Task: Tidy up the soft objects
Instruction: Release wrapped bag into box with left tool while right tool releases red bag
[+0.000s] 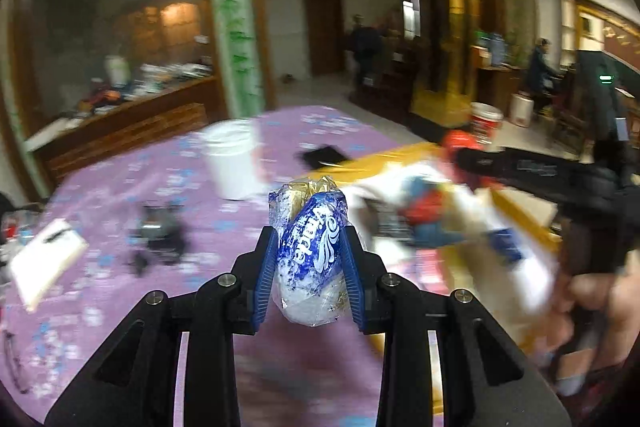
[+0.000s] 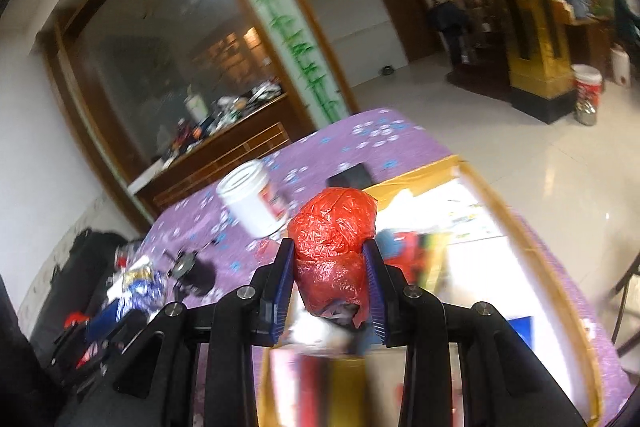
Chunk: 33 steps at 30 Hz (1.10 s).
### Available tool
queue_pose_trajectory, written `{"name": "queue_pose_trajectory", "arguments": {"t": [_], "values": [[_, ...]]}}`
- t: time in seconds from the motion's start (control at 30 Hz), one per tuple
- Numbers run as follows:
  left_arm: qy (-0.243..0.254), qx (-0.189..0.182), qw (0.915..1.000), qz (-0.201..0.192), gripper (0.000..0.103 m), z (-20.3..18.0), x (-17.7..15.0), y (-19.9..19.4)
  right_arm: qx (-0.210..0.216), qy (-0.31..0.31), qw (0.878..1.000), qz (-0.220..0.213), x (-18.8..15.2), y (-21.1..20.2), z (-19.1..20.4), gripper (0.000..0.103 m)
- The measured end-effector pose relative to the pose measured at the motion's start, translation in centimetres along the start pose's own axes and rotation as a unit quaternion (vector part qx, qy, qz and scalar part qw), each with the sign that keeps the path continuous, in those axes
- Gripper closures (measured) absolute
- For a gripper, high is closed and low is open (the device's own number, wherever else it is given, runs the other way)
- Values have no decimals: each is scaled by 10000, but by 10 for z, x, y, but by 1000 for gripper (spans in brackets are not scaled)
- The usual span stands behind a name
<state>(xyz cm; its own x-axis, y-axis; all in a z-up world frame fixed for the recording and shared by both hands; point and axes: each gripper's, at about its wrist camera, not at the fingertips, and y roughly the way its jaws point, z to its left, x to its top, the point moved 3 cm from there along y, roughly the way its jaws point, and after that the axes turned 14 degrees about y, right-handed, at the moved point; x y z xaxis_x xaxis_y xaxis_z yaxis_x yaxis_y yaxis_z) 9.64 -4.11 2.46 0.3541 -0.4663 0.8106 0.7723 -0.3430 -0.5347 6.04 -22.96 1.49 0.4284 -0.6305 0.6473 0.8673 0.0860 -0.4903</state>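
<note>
Left gripper (image 1: pixel 308 259) clamps a blue-white plastic bundle (image 1: pixel 310 251); right gripper (image 2: pixel 329 277) clamps a crumpled red plastic bag (image 2: pixel 334 227). Both held above the purple tablecloth (image 1: pixel 120 195), white bucket (image 1: pixel 234 159) beyond.

Table under a purple flowered cloth (image 2: pixel 360 135), white plastic tub (image 2: pixel 252 203) standing on it, black wallet-like item (image 2: pixel 350 177) nearby, yellow-rimmed tray (image 2: pixel 424 173) beside

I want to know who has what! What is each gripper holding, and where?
Left gripper pinches the blue-and-white packet around its middle; right gripper pinches the red bag low down.
</note>
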Motion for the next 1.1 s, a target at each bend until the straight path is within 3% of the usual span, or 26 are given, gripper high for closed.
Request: {"name": "queue_pose_trajectory", "arguments": {"t": [0.17,0.27,0.37,0.57,1.1], "values": [[117,-809,9966,138,74,-55,13,18,-221,332,9992,-37,12,-5,-34,68],[352,-953,9944,291,74,-81,7,33,-362,391,9986,30,15,-4,-47,68],[423,-889,9942,426,73,-87,-4,46,-481,440,9976,222,13,5,-56,68],[665,-741,9948,190,73,-91,-9,39,-674,353,9936,831,-4,34,-59,68],[1023,-458,9937,-23,73,-106,-14,27,-861,296,9916,922,-11,36,-59,65]]}}
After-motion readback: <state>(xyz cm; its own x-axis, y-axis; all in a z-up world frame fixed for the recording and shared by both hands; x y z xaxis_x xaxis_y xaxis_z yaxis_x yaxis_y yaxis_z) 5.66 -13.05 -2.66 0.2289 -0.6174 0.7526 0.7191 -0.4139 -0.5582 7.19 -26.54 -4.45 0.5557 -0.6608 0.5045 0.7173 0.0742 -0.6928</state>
